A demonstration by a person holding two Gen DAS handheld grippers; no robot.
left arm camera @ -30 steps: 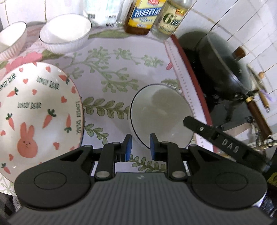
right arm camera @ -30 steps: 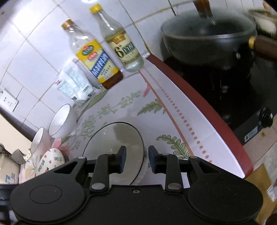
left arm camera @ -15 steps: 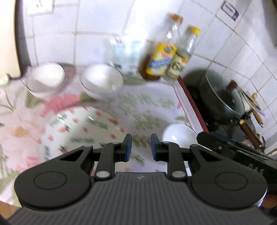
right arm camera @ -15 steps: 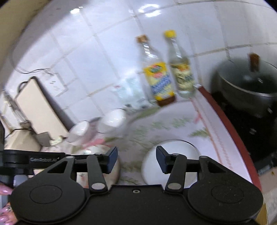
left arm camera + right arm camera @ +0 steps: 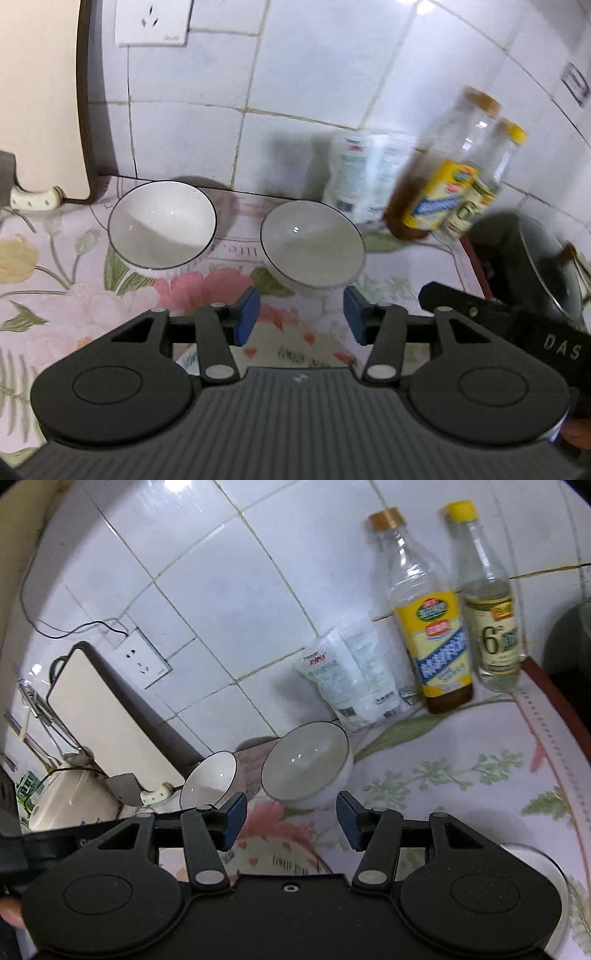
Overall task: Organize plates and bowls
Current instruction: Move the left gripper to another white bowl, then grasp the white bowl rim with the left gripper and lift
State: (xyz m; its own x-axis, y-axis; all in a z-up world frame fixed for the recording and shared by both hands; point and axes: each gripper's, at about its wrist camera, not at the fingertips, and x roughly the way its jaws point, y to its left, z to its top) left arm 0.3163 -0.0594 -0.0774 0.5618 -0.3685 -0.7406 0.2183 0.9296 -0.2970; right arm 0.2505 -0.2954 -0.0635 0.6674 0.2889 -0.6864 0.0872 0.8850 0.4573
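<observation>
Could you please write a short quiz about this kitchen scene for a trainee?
1. True or false: the left gripper holds a bowl.
2. How many bottles stand at the wall? A) one B) two C) four
3. Fill in: the right bowl stands in front of a white ____.

Key: 1. False; its jaws have just been opening, nothing between them. 2. B: the yellow-label bottle and the clear bottle. 3. bag.

Glossy glazed ceramic bowls (image 5: 162, 223), shiny wall tiles (image 5: 229, 590), clear glass bottles (image 5: 428, 627)
</observation>
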